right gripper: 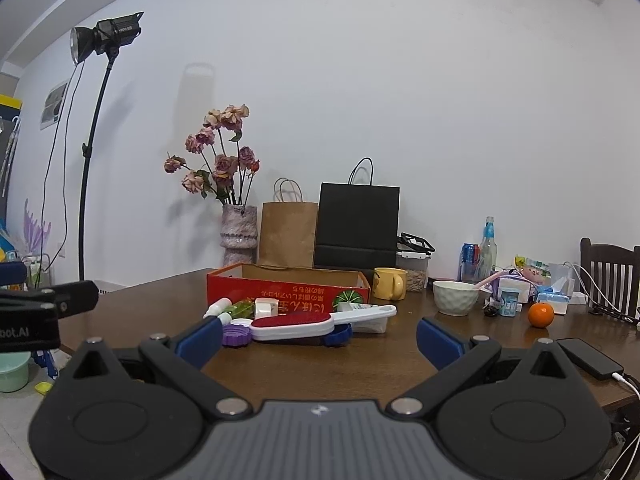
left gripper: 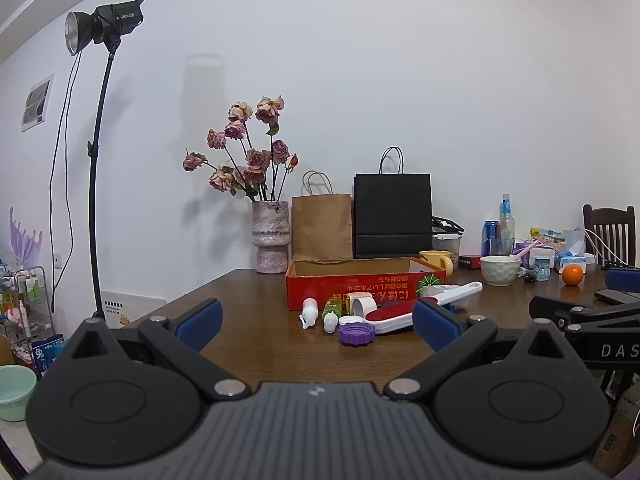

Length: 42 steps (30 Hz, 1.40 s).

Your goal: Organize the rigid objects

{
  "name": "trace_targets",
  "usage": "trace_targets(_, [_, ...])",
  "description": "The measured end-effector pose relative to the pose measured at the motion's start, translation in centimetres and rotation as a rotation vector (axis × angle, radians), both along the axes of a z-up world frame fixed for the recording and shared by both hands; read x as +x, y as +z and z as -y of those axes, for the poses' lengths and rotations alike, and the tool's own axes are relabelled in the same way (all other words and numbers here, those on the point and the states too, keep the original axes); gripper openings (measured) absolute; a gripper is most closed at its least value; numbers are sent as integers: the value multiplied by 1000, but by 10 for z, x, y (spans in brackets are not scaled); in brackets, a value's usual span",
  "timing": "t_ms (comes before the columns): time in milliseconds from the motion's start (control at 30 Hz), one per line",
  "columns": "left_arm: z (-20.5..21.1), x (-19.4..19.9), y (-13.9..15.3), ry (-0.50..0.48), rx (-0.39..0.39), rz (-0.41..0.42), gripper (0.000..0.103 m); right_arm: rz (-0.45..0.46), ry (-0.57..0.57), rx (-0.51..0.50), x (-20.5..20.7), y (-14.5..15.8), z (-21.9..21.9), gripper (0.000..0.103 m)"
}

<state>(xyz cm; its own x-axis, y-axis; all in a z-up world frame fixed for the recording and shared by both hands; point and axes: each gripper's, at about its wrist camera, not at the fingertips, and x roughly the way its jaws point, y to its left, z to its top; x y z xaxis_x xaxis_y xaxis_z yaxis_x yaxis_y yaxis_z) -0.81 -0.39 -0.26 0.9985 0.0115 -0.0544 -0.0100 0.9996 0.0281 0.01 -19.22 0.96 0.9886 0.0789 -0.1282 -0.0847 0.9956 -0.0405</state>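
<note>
An open red cardboard box stands on the brown table. In front of it lies a pile: a white and red lint brush, a purple lid, two small white-capped bottles, one of them green, a tape roll and a blue lid. My left gripper is open and empty, short of the pile. My right gripper is open and empty, also short of it.
Behind the box stand a flower vase, a brown bag and a black bag. To the right are a yellow mug, a white bowl, an orange, bottles, a phone and a chair. A light stand is left.
</note>
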Motion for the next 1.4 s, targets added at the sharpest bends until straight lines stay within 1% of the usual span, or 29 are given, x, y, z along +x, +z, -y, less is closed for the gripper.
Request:
trace_targets(800, [2, 0, 2, 5, 5, 2, 103, -44, -34, -20, 6, -3, -2, 103])
trace_targets(1400, [0, 3, 2, 4, -3, -20, 103, -64, -37, -21, 10, -6, -2, 103])
